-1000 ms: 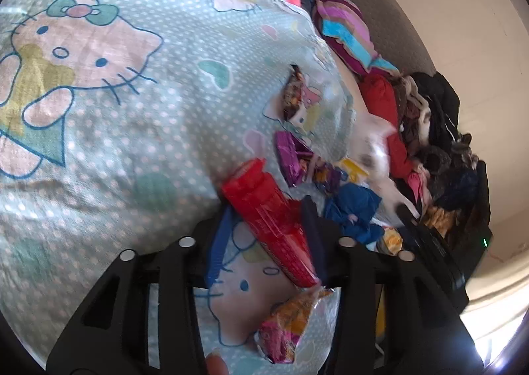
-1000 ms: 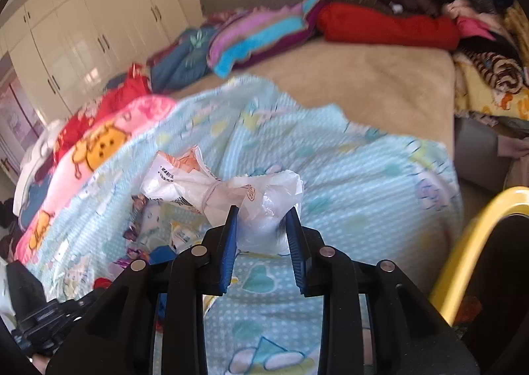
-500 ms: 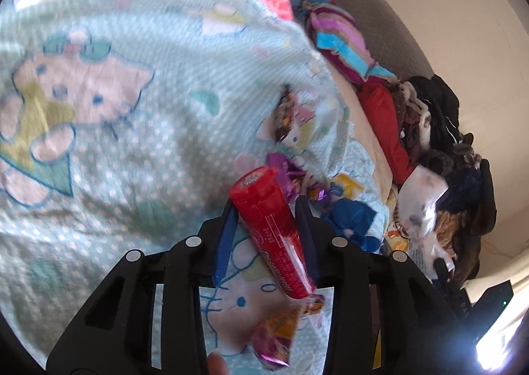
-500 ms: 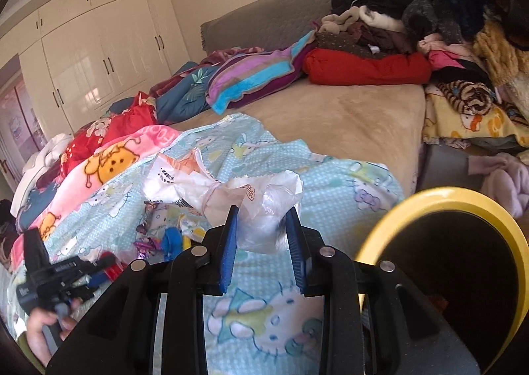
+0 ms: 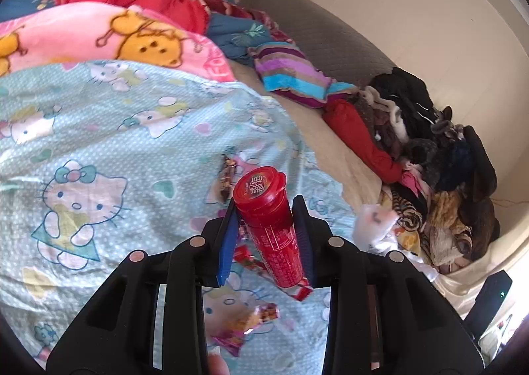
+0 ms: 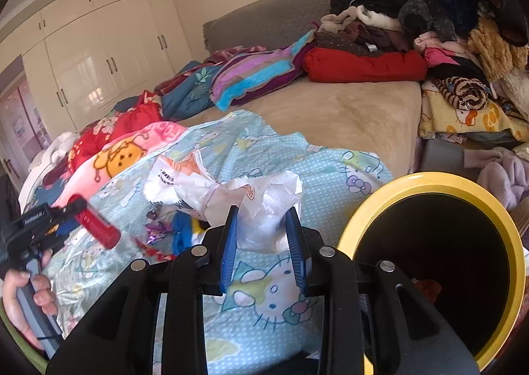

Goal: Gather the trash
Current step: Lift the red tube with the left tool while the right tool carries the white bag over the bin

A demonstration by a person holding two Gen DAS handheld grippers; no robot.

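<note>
My left gripper (image 5: 264, 206) is shut on a red plastic tube (image 5: 267, 226) with a round lid, held in the air above the light blue cartoon-cat blanket (image 5: 115, 143). The right wrist view shows that tube (image 6: 96, 226) at the left, a hand below it. My right gripper (image 6: 262, 213) is shut on a crumpled white plastic bag (image 6: 224, 193), which sticks out up and to the left of the fingers. A black bin with a yellow rim (image 6: 429, 180) stands just right of the right gripper, its mouth facing me. Candy wrappers (image 5: 244, 325) lie on the blanket under the left gripper.
More wrappers (image 6: 158, 229) and a blue scrap (image 6: 182, 229) lie on the blanket. Folded blankets (image 5: 291, 77) and a pile of clothes (image 5: 446, 160) line the far side of the bed. White wardrobes (image 6: 99, 61) stand behind.
The left gripper has lifted the red tube off the blanket and rolled it more upright. The right gripper has carried the white bag sideways, and the yellow-rimmed bin has come fully into its view.
</note>
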